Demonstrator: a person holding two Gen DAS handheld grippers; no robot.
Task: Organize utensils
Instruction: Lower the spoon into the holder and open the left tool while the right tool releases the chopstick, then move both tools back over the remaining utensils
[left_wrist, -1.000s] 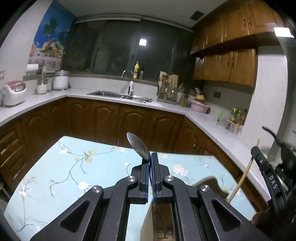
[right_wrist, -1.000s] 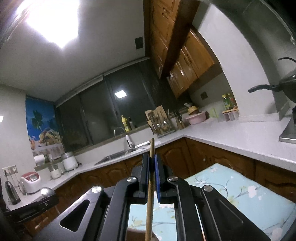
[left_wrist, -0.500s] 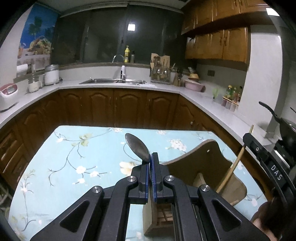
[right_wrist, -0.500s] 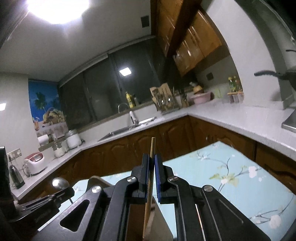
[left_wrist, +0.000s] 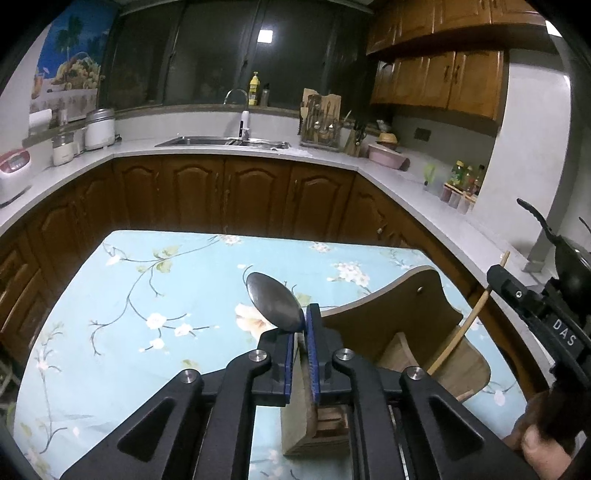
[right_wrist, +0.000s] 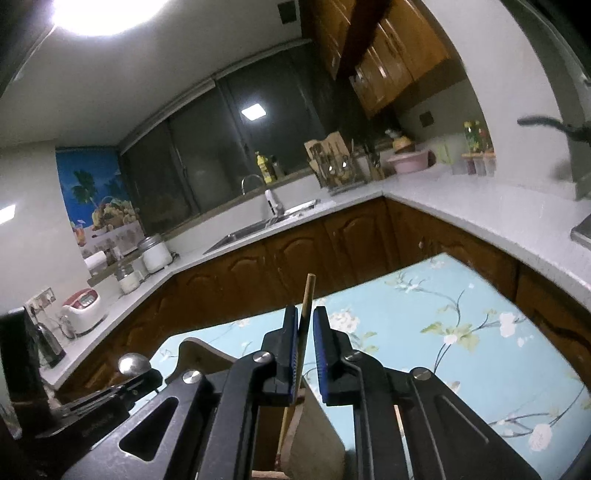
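A wooden utensil holder (left_wrist: 399, 332) stands on the floral blue tablecloth (left_wrist: 155, 295); it also shows in the right wrist view (right_wrist: 199, 354). My left gripper (left_wrist: 300, 325) holds a metal spoon (left_wrist: 273, 301) bowl-up over the holder, its jaws slightly parted. My right gripper (right_wrist: 305, 325) has its jaws a little apart around a wooden chopstick (right_wrist: 305, 314), which leans on the left pad with its lower end down in the holder. From the left wrist view the right gripper (left_wrist: 535, 314) and chopstick (left_wrist: 469, 325) are at the right.
The table's far edge faces brown cabinets (left_wrist: 236, 192) under a white counter (left_wrist: 406, 181) with a sink (left_wrist: 221, 141), a cutlery rack (left_wrist: 320, 123) and a pink bowl (left_wrist: 386, 155). A black pan handle (left_wrist: 535, 218) sticks out at the right.
Both grippers have tipped down over the holder. The spoon and the chopstick have sunk lower. The right jaws have opened a little off the chopstick; the left jaws look slightly wider.
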